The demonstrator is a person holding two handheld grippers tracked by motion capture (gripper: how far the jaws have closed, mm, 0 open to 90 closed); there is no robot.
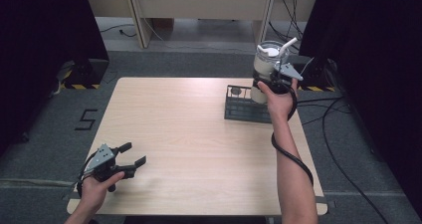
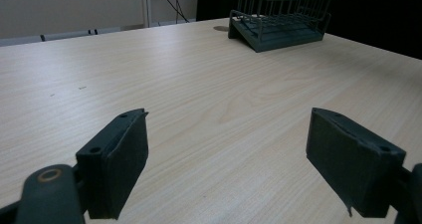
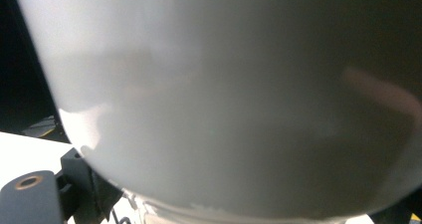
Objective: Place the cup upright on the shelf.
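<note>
Currently, itemised from largest down. Table (image 1: 199,149): light wood, bare across the middle and the near edge. Wire rack (image 1: 244,107): dark, low basket form, at the far right corner of the table; in the left gripper view it sits at the far edge with its slatted floor showing bare on the near side, and something small and dark lies at its far left corner, which I cannot identify. Blender jug (image 1: 268,59): translucent white, with a lid and a white spout or handle at its top, held up over the far right end of the rack. Right gripper (image 1: 276,80): I have it clamped around the jug's lower body; its own camera is swamped by the pale wall. Left gripper (image 1: 130,154): parked near the near left corner, jaws spread wide with nothing between them.

Handling note, my judgement: keep the jug upright, lower it squarely into the rack's far right end, and release only once its base is seated. Jug contents: cannot tell.
</note>
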